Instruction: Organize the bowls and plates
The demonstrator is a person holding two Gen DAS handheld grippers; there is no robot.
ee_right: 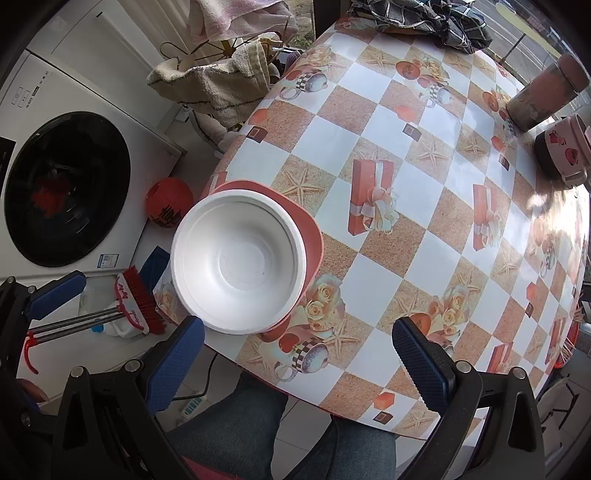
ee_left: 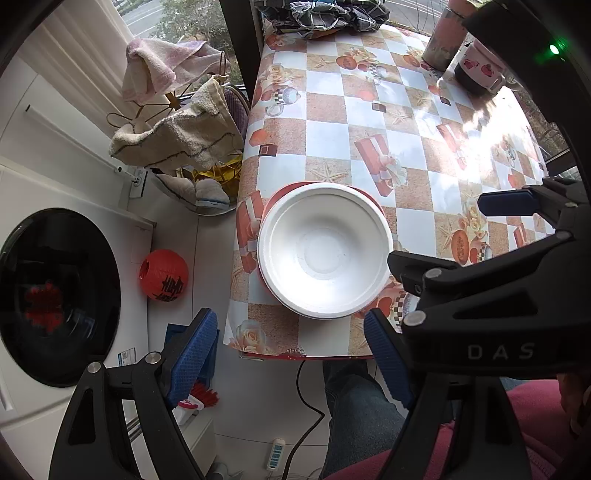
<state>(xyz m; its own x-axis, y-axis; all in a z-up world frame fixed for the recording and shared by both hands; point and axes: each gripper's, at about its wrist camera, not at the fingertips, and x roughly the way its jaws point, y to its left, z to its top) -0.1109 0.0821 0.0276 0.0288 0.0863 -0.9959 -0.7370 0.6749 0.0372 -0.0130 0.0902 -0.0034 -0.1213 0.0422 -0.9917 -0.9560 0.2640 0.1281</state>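
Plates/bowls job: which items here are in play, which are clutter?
In play: white bowl, red plate under it.
Clutter: tumbler, patterned mug, dark cloth, towels, red lantern, brush.

The red plate [ee_left: 369, 197] is almost wholly hidden under the white foam bowl [ee_left: 325, 249]; only a thin rim shows at its far and right sides. At the far end of the table [ee_left: 325, 140], a dark patterned cloth [ee_left: 332, 14] is cut off by the top edge. The tall cup [ee_right: 543, 96] and the mug [ee_left: 480, 70] at the far right are partly cut off, and glare washes out the tablecloth near them.
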